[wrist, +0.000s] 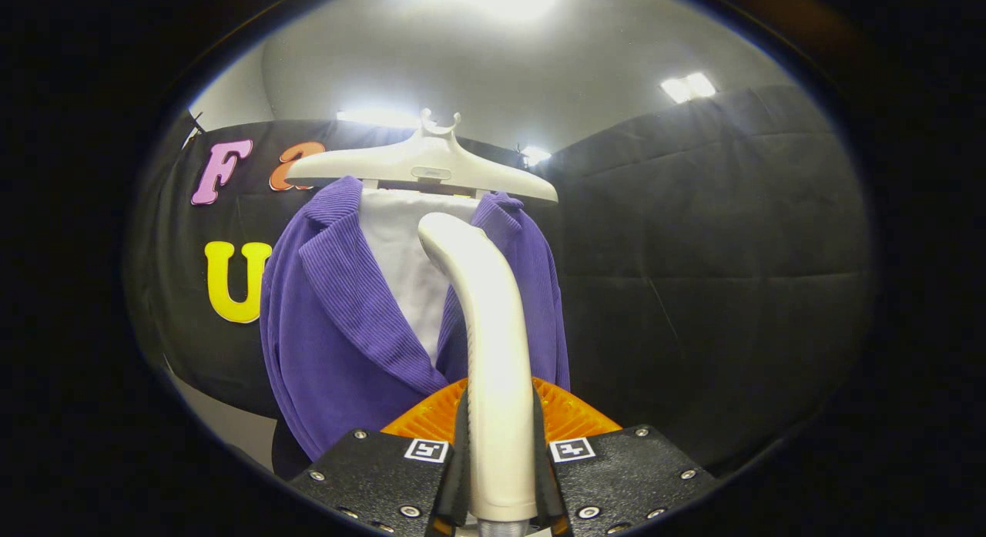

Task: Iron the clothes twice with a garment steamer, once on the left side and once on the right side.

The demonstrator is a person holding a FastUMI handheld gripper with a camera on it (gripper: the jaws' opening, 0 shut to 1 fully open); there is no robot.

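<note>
Garment steamer [493,344]: handle stood upright between the fingers [460,475], both of which pinched its lower part, its curved head rising just before the clothes. Clothes: a purple ribbed jacket [339,321] over a white lining [400,252], hung on a white hanger [420,163] beyond the fingers, against the booth's black cloth wall [693,252].

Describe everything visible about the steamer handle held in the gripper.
The steamer handle is a smooth, cream-white, plastic-looking wand. It stands upright between the fingers of the gripper, which press on its lower part from both sides. It rises and bends at the top toward the purple jacket hanging on a white hanger. Its head faces away, so the steam plate is hidden. Whether it touches the cloth cannot be told.
</note>
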